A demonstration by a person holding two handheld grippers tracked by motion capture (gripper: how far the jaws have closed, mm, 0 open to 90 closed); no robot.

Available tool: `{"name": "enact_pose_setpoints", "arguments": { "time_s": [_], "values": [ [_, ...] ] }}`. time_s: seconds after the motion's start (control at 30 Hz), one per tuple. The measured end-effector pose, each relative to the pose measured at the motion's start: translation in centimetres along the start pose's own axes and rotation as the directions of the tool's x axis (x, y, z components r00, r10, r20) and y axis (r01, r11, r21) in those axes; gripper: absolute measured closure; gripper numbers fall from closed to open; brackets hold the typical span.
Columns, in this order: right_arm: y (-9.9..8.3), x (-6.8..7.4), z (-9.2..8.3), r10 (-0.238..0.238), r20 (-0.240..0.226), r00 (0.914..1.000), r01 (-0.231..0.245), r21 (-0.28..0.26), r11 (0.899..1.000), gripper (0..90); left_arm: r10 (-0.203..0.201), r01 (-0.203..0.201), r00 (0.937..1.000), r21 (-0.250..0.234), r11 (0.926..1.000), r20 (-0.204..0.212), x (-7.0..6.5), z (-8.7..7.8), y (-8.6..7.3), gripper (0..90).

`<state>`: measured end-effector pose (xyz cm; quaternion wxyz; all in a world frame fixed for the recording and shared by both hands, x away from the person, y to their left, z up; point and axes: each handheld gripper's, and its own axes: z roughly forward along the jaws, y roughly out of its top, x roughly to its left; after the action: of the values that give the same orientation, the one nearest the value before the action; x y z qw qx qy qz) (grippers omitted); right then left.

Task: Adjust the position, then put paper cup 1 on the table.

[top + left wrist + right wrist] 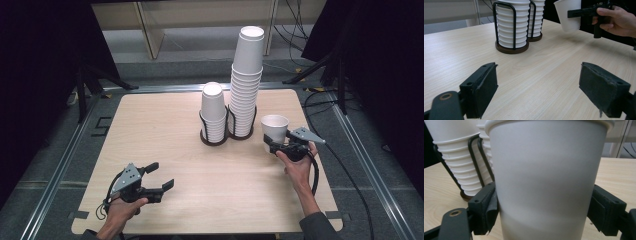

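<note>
Right gripper (272, 143) clamped on a single white paper cup (274, 128), pads pressed against both sides of its wall; cup upright, mouth up, at the right part of the table (150, 130), just right of the two cup stacks; in the left gripper view it hangs clear of the wood, shadow beneath; right hand (297, 162) wraps the gripper's body, cable looping down beside the wrist.

Left gripper (159, 176) at the near left of the table, jaws standing apart with bare wood between them, gripping nothing; left hand (122, 207) holds it low over the surface, pointing toward the stacks.

Tall stack of cups (246, 82) sits in a black wire holder (241, 134) near the table's middle; short stack (213, 112) in a second wire holder (214, 140) just to its left, the two holders touching or nearly so; cannot tell which.

In the right gripper view the held cup (546, 182) looms close, the ribbed rims of the stacks behind it to the left.
</note>
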<state>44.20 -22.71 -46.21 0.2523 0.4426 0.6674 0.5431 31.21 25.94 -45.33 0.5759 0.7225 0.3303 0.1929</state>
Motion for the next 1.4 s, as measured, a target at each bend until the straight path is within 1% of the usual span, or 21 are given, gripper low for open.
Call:
{"name": "enact_pose_setpoints", "arguments": {
  "time_s": [0.03,0.07,0.13,0.17,0.23,0.27,0.33,0.37,0.5,0.53,0.6,0.67,0.7,0.73,0.87,0.9,1.0,1.03,1.1,1.27,1.4],
  "values": [
    [0.0,-0.1,0.0,-0.012,0.007,0.9999,0.012,0.002,1.000,20.1,0.000,0.000,1.0000,0.000,1.0000,0.000,0.0,0.0,0.0,14.7],
    [0.0,0.0,0.3,0.009,0.000,1.0000,-0.009,-0.013,1.000,20.1,0.001,-0.001,1.0000,0.000,1.0000,0.000,0.0,0.0,0.0,14.7],
    [0.1,-0.2,0.2,-0.012,0.008,0.9999,0.012,0.002,1.000,20.1,0.002,-0.002,1.0000,0.010,0.9999,-0.009,-0.1,-0.1,0.0,14.7],
    [0.0,-0.3,0.5,-0.007,0.008,0.9999,0.007,-0.014,1.000,20.1,0.006,-0.006,0.9999,0.019,0.9998,-0.012,-0.1,-0.1,0.0,14.7],
    [0.0,-0.4,0.6,-0.004,-0.001,1.0000,0.004,-0.003,1.000,20.1,0.007,-0.007,0.9999,0.020,0.9998,-0.009,-0.1,-0.1,0.0,14.7],
    [0.0,-0.6,0.7,-0.026,0.013,0.9996,0.026,0.002,1.000,20.1,0.007,-0.007,0.9999,0.021,0.9998,-0.008,-0.1,-0.1,0.0,14.7],
    [-0.1,-0.6,0.8,-0.011,0.014,0.9999,0.011,0.005,1.000,20.1,0.004,-0.004,1.0000,0.020,0.9998,-0.008,-0.1,-0.1,0.0,14.7],
    [-0.2,-0.7,1.0,-0.018,0.007,0.9998,0.018,-0.005,1.000,20.1,0.003,-0.003,1.0000,0.020,0.9998,-0.009,-0.1,-0.1,0.0,14.7],
    [-0.3,-0.8,1.3,-0.027,0.031,0.9992,0.027,0.002,1.000,20.1,0.001,-0.001,1.0000,0.010,1.0000,-0.004,-0.1,-0.1,0.0,14.7],
    [-0.3,-0.8,1.4,-0.012,0.011,0.9999,0.012,0.007,1.000,20.1,0.001,-0.001,1.0000,0.002,1.0000,0.001,-0.1,-0.1,-0.1,14.7],
    [-0.4,-0.8,1.5,-0.002,0.029,0.9996,0.002,0.023,1.000,20.1,0.002,-0.002,1.0000,-0.001,1.0000,0.002,-0.1,-0.1,-0.1,14.7],
    [-0.4,-1.0,1.7,-0.030,0.030,0.9991,0.030,0.022,0.999,20.0,0.003,-0.003,1.0000,0.001,1.0000,0.001,-0.1,-0.1,-0.1,14.7],
    [-0.4,-1.0,1.8,-0.021,0.025,0.9995,0.021,0.029,0.999,20.0,0.003,-0.003,1.0000,0.004,1.0000,-0.001,-0.1,-0.1,0.0,14.7],
    [-0.5,-1.0,1.9,-0.028,0.042,0.9987,0.028,0.019,0.999,19.9,0.003,-0.003,1.0000,0.005,1.0000,-0.003,-0.1,-0.2,0.0,14.7],
    [-0.7,-1.1,2.0,-0.038,0.018,0.9991,0.037,0.077,0.996,19.7,0.006,-0.006,1.0000,0.026,0.9996,-0.007,-0.1,-0.3,0.0,14.7],
    [-0.8,-1.1,2.1,-0.038,0.016,0.9991,0.037,0.073,0.997,19.7,0.005,-0.005,1.0000,0.003,1.0000,0.008,-0.1,-0.1,-0.1,14.7],
    [-1.0,-1.3,2.0,-0.038,0.014,0.9992,0.037,0.074,0.997,19.6,0.004,-0.004,1.0000,0.002,1.0000,0.006,-0.1,-0.1,-0.1,14.7],
    [-1.0,-1.4,2.0,-0.052,0.025,0.9983,0.050,0.081,0.995,19.5,0.007,-0.007,1.0000,0.025,0.9997,-0.005,-0.2,-0.3,0.0,14.7],
    [-1.0,-1.3,1.8,-0.043,0.018,0.9989,0.041,0.080,0.996,19.3,0.002,-0.002,1.0000,0.001,1.0000,0.006,-0.1,-0.1,-0.1,14.7],
    [-0.9,-1.1,1.4,-0.070,0.003,0.9975,0.069,0.108,0.992,19.1,0.002,-0.002,1.0000,0.017,0.9999,-0.005,-0.1,-0.3,0.0,14.7],
    [-0.9,-0.8,1.0,-0.062,0.001,0.9981,0.061,0.118,0.991,18.6,0.002,-0.001,1.0000,0.016,0.9999,-0.004,-0.1,-0.3,0.0,14.7]
  ]
}}
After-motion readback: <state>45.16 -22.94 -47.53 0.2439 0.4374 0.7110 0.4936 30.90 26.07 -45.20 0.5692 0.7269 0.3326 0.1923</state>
